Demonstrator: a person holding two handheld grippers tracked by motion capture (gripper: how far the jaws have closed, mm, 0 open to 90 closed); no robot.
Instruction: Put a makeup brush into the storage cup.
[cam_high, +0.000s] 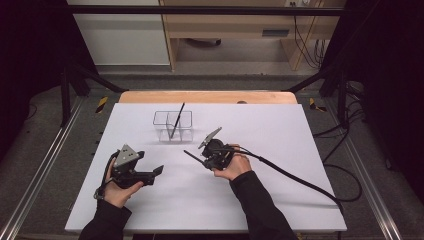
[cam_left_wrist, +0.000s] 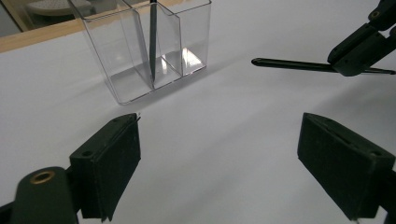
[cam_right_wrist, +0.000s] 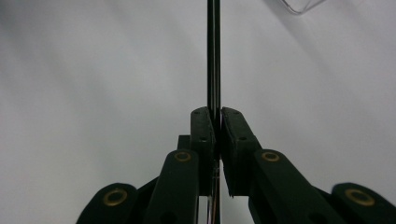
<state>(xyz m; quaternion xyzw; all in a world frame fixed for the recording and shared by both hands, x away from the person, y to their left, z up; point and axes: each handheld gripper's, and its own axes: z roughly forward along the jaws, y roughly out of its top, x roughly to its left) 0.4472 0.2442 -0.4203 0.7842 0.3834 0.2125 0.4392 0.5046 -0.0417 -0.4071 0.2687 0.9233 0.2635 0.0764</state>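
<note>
A clear plastic two-compartment holder (cam_high: 172, 124) stands on the white table toward the back, with a dark pen (cam_high: 176, 120) leaning in it. The holder (cam_left_wrist: 149, 46) and that pen (cam_left_wrist: 152, 37) also appear in the left gripper view. My right gripper (cam_high: 204, 161) is shut on a second black pen (cam_high: 192, 156), which sticks out to the left, a little above the table. In the right gripper view this pen (cam_right_wrist: 213, 51) runs straight ahead from the closed jaws. My left gripper (cam_high: 157, 172) rests open at the left, with nothing between its jaws.
The white table surface (cam_high: 280, 140) spreads to the right. A black cable (cam_high: 295, 177) trails from the right gripper across the table to its right edge. Dark frame rails flank both sides.
</note>
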